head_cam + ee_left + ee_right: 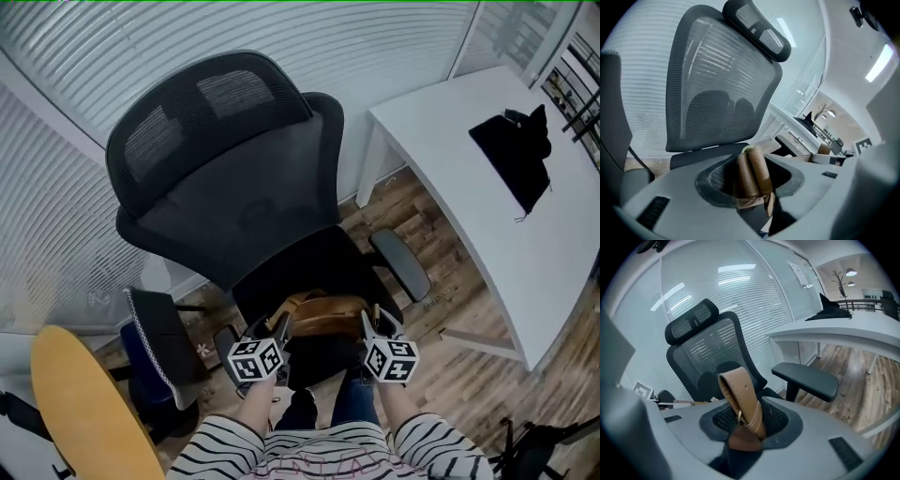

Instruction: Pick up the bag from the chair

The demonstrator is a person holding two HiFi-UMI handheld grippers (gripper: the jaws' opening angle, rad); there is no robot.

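At the chair point(234, 187) seat's front, you're gripping a tan leather bag point(323, 314): left gripper point(279, 330) clamping its rolled handles point(752, 173), right gripper point(371, 325) clamping its flat, buckled strap point(740, 399).

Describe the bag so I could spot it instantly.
Find the big black mesh office chair. At its seat's front edge, between the left gripper and the right gripper, is the bag. It is the only tan leather thing there, pinched in both grippers.

Office: mesh swivel chair point(253, 197), white desk point(445, 169), blinded glass partitions point(281, 37).
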